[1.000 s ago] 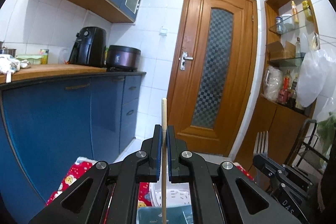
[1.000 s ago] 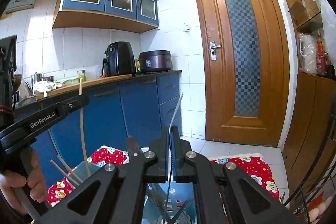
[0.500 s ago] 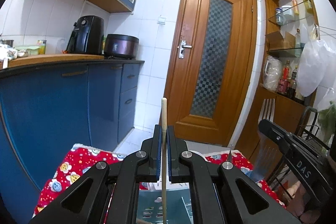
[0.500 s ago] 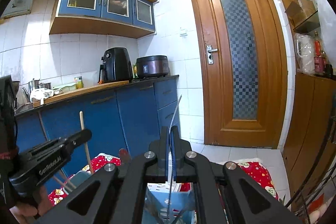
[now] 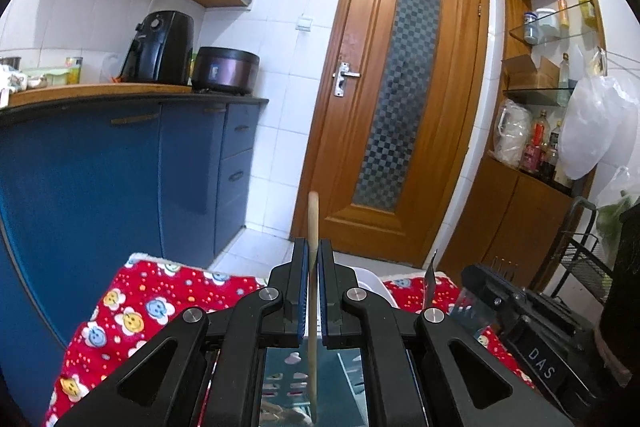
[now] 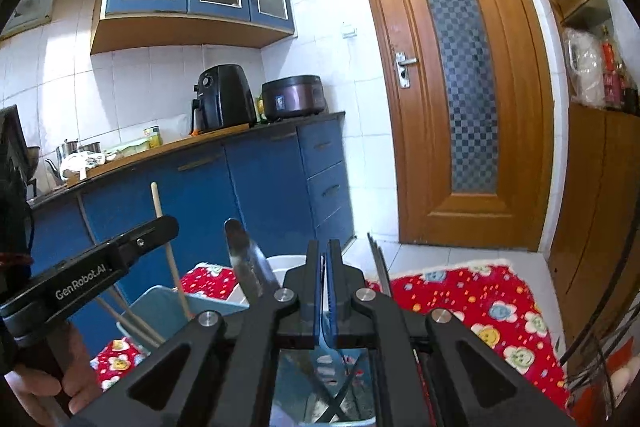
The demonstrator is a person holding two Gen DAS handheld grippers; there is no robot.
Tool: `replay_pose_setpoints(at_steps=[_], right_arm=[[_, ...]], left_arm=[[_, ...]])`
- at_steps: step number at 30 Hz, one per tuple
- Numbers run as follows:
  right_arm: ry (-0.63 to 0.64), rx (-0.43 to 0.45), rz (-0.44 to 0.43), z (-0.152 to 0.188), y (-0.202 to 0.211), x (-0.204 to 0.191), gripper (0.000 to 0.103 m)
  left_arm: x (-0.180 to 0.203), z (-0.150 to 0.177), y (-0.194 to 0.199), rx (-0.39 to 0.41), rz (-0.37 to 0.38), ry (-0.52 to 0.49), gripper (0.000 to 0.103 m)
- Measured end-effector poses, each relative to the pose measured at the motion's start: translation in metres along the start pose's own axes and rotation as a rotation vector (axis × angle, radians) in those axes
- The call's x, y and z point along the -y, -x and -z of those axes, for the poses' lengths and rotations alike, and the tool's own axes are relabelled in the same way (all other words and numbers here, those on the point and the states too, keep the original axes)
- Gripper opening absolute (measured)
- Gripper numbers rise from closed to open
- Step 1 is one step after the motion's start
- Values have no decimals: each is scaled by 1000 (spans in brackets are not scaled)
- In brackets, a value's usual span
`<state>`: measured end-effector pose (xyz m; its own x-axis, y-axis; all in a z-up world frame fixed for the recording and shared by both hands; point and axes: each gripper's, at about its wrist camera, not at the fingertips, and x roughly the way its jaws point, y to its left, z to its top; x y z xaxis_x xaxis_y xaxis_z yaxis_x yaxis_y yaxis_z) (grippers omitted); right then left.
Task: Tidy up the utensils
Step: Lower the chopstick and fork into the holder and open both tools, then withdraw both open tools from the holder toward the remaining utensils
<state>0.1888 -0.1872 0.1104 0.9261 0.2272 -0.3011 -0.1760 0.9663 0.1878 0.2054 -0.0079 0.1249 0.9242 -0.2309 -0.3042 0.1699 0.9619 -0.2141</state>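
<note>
Left gripper (image 5: 313, 287): jaws clenched on upright wooden chopstick (image 5: 313, 227).
Right gripper (image 6: 323, 287): jaws opening, nothing pinched between them.
Blue bin (image 6: 160, 301): under both.

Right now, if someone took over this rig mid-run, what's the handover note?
Left gripper: shut on a wooden chopstick, held upright with its lower end down in the blue caddy.
Right gripper: jaws opening, nothing seen between them. The fork leans just right of its fingers.
Done: other chopsticks and a metal handle already stand in the caddy, and the fork looks dropped in.
Left: release the chopstick, pull both grippers clear, then check the red cloth for strays.
</note>
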Motion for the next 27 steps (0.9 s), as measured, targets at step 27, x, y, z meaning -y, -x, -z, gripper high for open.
replay_pose_setpoints(at_steps=[27], right_arm=[[-97,-53,-51,2,95,-12,36]], left_arm=[[6,-2,85,-74,20,-30,36]])
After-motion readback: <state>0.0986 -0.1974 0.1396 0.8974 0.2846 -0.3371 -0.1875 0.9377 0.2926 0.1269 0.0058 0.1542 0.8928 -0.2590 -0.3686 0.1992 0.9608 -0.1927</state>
